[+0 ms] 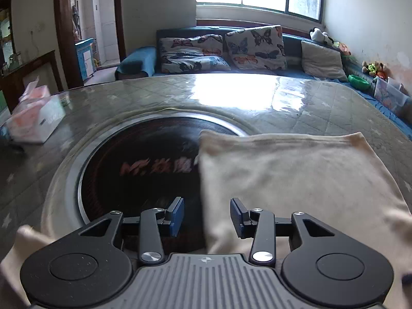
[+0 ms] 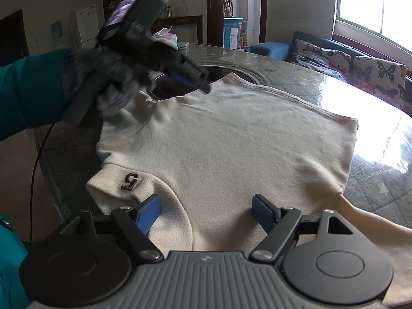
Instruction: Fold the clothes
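Two grippers: both are yours, both angled down at one cream garment [image 2: 221,139] on the counter [image 2: 296,77]
Left gripper [image 1: 207,215]: its blue pads stand partly apart with nothing pinched — the garment's left edge runs up between them, but neither pad presses on it
Left gripper seen from the right: it hovers blurred over the far left corner of the cloth, carried by your gloved left hand [image 2: 103,87] in a teal sleeve [image 2: 31,90]
Right gripper [image 2: 206,212]: jaws spread wide, empty, low over the near part of the garment; the left pad sits by the folded-over flap with the brown "5" patch [image 2: 130,181]
Garment: spread fairly flat, its far hem straight across the counter, its left side partly over the dark round inset [image 1: 139,164] in the counter top; a sleeve trails off to the near right
Why it lies so: it looks smoothed out flat so that a fold can be made cleanly — the near flap already turned over suggests the folding is under way
Next step, as I judge it: with both grippers free, you would want to take a fresh hold on an edge or corner
Risk: soft fleece may bunch if only one layer is caught
Off to the side: a tissue box [image 1: 33,113], well apart from the cloth
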`<state>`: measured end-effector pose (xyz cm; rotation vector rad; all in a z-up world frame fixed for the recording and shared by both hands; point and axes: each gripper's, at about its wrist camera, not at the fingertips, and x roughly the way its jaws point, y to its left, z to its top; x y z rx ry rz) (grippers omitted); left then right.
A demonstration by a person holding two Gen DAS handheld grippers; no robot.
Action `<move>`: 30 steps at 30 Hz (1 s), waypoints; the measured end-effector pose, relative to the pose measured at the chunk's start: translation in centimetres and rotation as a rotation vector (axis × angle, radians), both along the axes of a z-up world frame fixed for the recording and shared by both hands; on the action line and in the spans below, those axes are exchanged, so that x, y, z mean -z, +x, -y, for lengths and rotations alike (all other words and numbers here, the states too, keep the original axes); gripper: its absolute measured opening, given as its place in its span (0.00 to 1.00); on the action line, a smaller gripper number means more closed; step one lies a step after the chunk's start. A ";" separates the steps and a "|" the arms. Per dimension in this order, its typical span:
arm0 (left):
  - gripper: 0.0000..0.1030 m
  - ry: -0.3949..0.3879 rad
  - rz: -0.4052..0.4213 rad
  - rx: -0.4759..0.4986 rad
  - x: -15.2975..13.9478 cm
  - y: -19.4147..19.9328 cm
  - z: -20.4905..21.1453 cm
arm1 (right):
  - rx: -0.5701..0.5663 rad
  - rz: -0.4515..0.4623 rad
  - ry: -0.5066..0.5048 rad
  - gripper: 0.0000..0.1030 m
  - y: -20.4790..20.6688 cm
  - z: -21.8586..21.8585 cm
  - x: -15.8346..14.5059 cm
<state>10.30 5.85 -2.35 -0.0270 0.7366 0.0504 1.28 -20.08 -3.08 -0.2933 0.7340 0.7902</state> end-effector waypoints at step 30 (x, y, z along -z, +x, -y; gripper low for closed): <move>0.36 -0.157 0.069 -0.512 0.1 -12.8 -14.6 | -0.237 -0.001 0.006 0.78 2.8 -9.4 -3.8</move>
